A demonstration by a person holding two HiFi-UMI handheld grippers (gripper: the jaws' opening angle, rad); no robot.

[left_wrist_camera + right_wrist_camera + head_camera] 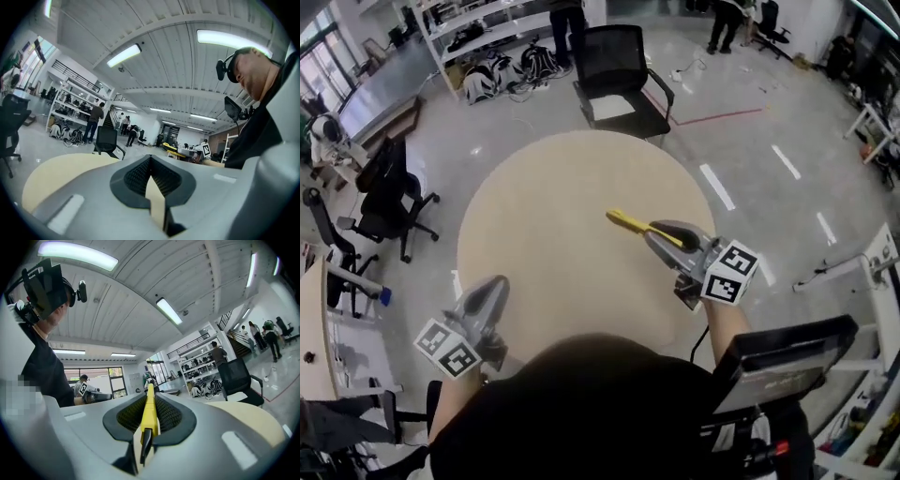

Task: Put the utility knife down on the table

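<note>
A yellow utility knife (626, 222) sticks out level from my right gripper (654, 232), which is shut on its rear end above the right part of the round beige table (553, 187). In the right gripper view the knife (150, 413) runs straight out between the dark pads of the right gripper (150, 397), its black end nearest the camera. My left gripper (494, 284) hovers at the table's near left edge. In the left gripper view its jaws (150, 158) meet at the tips with nothing between them, and the table (51, 173) shows beyond.
A black office chair (619, 80) stands at the table's far side and more black chairs (389, 192) stand to the left. A black panel (783, 361) sits close at the lower right. Shelving (478, 37) and people are far off.
</note>
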